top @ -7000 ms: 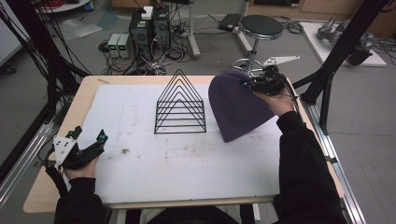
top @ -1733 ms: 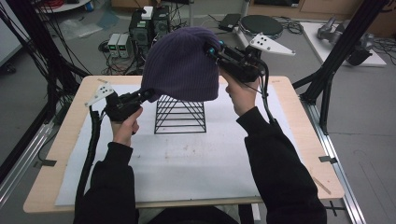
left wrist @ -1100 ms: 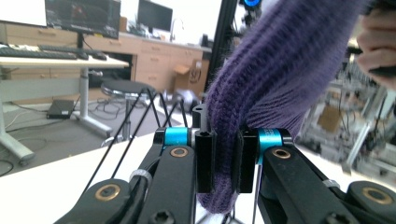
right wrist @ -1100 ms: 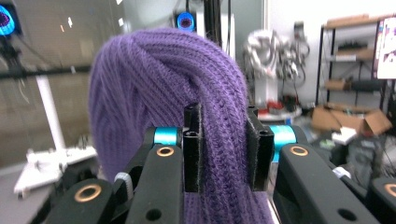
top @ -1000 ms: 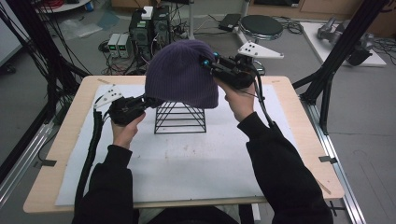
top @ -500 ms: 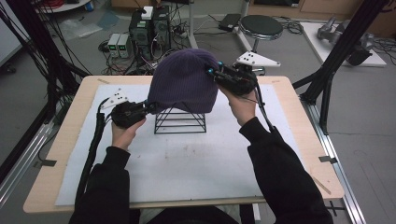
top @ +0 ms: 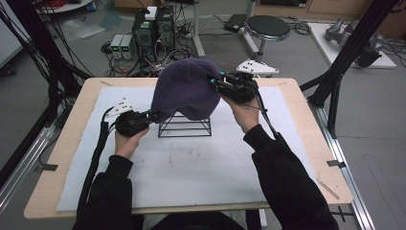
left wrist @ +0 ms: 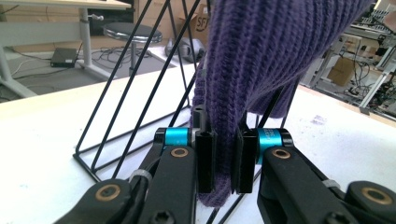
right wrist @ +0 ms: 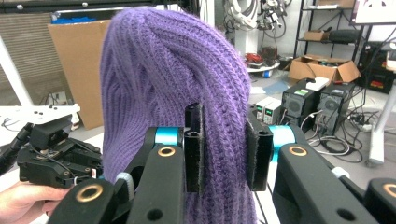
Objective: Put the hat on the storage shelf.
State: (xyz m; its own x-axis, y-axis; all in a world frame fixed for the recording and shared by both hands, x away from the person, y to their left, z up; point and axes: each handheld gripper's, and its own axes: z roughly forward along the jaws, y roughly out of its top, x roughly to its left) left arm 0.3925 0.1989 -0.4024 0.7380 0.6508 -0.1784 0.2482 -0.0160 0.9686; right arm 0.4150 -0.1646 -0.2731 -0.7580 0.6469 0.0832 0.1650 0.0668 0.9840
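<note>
A purple knit beanie [top: 184,88] hangs over the top of a black wire triangular rack [top: 184,127] on the white mat. My left gripper [top: 152,116] is shut on the beanie's lower left edge; in the left gripper view its pads [left wrist: 205,161] squeeze the knit [left wrist: 261,56] with the rack's wires [left wrist: 126,88] just behind. My right gripper [top: 214,81] is shut on the beanie's right side higher up; the right gripper view has the knit [right wrist: 163,79] pinched between its pads [right wrist: 194,144]. The rack's upper part is hidden under the hat.
The white mat [top: 191,167] covers most of the wooden table [top: 306,124]. Beyond the far edge stand a round stool [top: 270,28], power supplies [top: 153,28] and cables on the floor. Black frame posts [top: 349,57] rise at the right and left.
Both grippers have come down with the beanie, lowering it over the wire rack so that it hides the rack's top. Seven seconds ago only the right gripper held it, at the right.
</note>
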